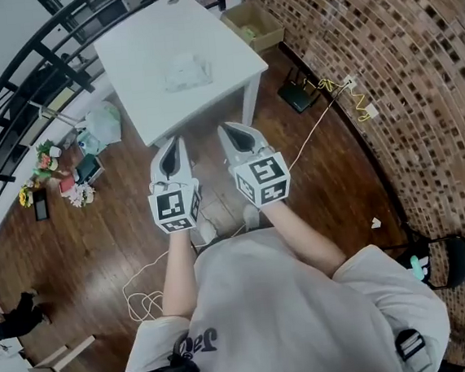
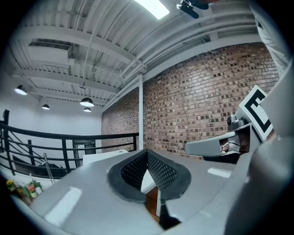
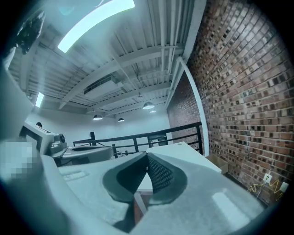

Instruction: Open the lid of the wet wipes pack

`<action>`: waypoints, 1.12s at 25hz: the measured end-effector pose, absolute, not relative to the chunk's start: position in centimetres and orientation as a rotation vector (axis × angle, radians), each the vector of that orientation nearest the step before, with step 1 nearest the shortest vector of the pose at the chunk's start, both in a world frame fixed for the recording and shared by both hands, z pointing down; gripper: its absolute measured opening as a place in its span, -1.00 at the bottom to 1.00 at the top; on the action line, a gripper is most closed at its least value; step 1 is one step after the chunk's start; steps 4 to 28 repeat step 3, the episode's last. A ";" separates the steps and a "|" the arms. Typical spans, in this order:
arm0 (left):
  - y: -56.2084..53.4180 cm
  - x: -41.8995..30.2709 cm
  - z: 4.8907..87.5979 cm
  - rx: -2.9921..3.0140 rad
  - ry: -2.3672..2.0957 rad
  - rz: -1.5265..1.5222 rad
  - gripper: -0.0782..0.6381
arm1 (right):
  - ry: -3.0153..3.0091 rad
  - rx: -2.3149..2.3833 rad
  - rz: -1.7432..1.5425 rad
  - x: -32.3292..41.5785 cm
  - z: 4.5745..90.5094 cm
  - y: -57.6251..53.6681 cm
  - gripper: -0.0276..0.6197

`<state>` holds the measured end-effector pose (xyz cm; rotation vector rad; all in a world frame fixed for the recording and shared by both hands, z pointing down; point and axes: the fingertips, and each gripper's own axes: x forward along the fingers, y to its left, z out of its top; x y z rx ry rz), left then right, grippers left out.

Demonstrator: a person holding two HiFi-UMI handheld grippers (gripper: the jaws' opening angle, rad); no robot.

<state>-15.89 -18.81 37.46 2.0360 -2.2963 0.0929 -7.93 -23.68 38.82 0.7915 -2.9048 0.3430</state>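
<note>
The wet wipes pack (image 1: 186, 71), pale and crumpled-looking, lies near the middle of the white table (image 1: 137, 43); its lid cannot be made out. Both grippers hang side by side in front of the table's near edge, short of the pack and pointing toward it. My left gripper (image 1: 177, 141) is shut with nothing between its pads, as the left gripper view confirms at the tips (image 2: 147, 155). My right gripper (image 1: 227, 130) is likewise shut and empty (image 3: 147, 158). The pack is hidden in both gripper views; only the table top (image 2: 103, 156) (image 3: 181, 151) shows.
A cardboard box (image 1: 254, 23) stands on the floor beyond the table's right corner. A black device (image 1: 298, 97) and cables (image 1: 347, 96) lie by the brick wall (image 1: 384, 60). Bags and flowers (image 1: 67, 168) clutter the floor left, under a black railing (image 1: 10, 88).
</note>
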 end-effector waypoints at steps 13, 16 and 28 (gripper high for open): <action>-19.5 -15.3 37.3 2.023 -2.312 0.098 -0.73 | -2.907 0.770 0.342 -7.3 39.0 -24.1 -0.94; -19.5 -15.3 37.3 2.023 -2.312 0.098 -0.73 | -2.907 0.770 0.342 -7.3 39.0 -24.1 -0.94; -19.5 -15.3 37.3 2.023 -2.312 0.098 -0.73 | -2.907 0.770 0.342 -7.3 39.0 -24.1 -0.94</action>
